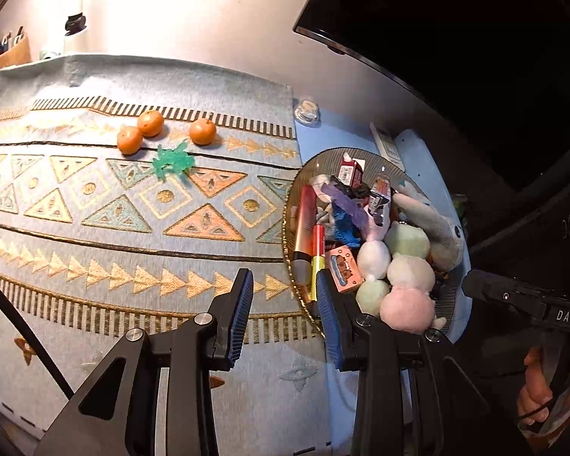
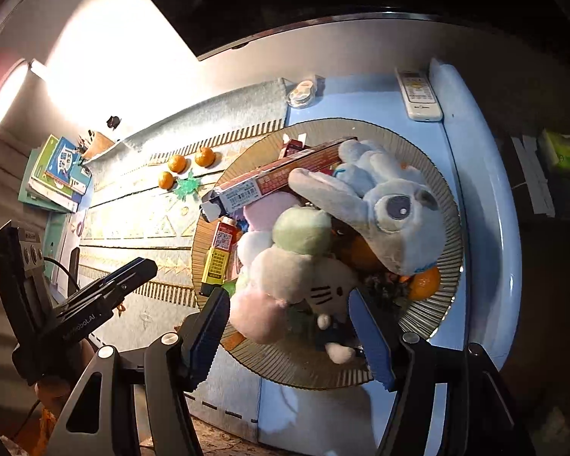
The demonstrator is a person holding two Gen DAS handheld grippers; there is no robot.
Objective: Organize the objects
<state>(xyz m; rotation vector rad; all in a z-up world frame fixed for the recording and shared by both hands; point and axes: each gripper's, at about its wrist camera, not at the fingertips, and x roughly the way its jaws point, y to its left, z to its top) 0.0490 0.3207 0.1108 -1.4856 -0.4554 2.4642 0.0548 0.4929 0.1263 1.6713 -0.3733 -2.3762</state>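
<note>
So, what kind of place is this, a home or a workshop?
Most likely a home living room: a dark TV screen hangs above a table with a patterned cloth, a remote control lies there, and a plate holds plush toys.

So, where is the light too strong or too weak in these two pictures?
Left wrist view: the pale wall is overexposed, the flat black screen swallows detail. Right wrist view: the round lamp glares at left, the right edge is dark; both bend straight lines.

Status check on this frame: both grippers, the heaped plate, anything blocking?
Left gripper open, empty, at the plate rim. Right gripper open above the white cat plush, not gripping. Three oranges and green toy already on the mat. Pile crowded.
</note>
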